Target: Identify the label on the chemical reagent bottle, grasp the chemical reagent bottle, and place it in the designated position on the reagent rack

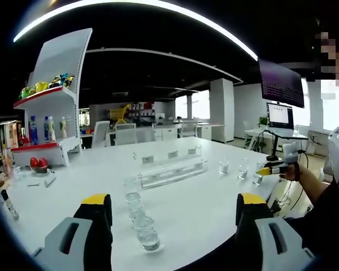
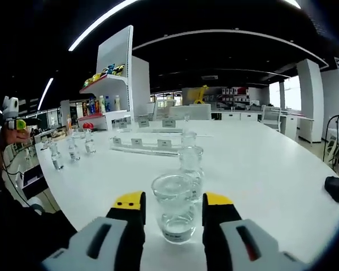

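the clear glass reagent bottle (image 2: 175,210) stands upright on the white counter (image 2: 260,169), between the right hand-held gripper (image 2: 172,208)'s open jaws. the left hand-held gripper (image 1: 172,210) is open too, near a row of bottles (image 1: 140,217).

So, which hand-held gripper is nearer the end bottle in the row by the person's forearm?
Right: the right hand-held gripper straddles that bottle; the left hand-held gripper faces another row, further off.
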